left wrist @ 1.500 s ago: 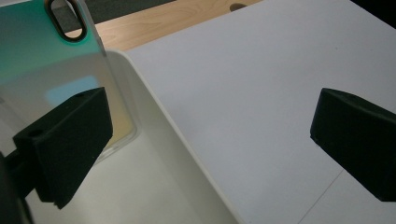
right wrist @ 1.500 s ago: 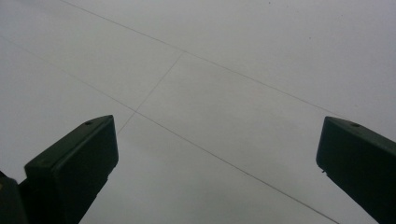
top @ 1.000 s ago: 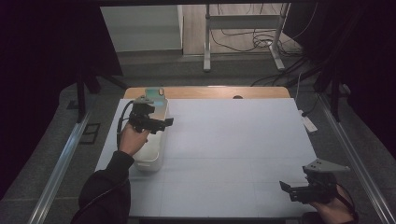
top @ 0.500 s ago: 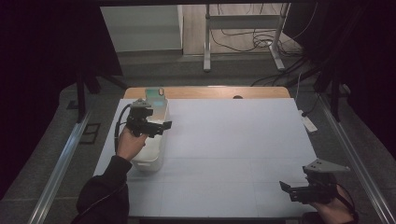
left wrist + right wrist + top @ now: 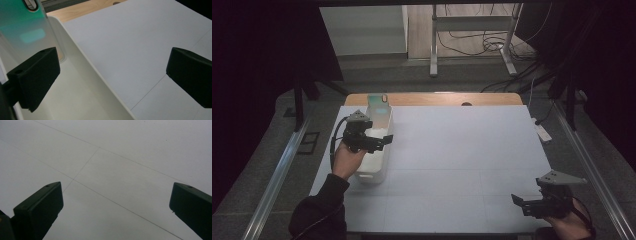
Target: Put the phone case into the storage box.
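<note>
Bin: we see a white bin (image 5: 374,162) lying along the left edge of the table, its long side running away from us.
Bin and left gripper: we find our left gripper (image 5: 382,141) hovering over the bin's middle, one jaw above the inside and the other out past the right wall over the table; in the left gripper view the bin's wall (image 5: 100,82) runs between the two jaws.
Left gripper state: we hold its jaws wide apart, with nothing between them.
Card: we see a translucent green card (image 5: 378,107) standing upright at the bin's far end; in the left gripper view it rises just behind the left jaw (image 5: 23,27), with a slot at its top.
Right gripper: we keep our right gripper (image 5: 524,203) low at the near right corner, well apart from the bin, jaws spread wide and empty over the bare surface (image 5: 120,170).
Table: we work on a pale grey table (image 5: 462,150) marked with thin lines, with a wooden strip (image 5: 437,98) along its far edge.
Room: we see dark curtains on both sides, a metal stand (image 5: 472,37) and loose cables (image 5: 472,47) on the floor beyond.
Bin looks: plain white plastic, rounded corners, smooth inside.
</note>
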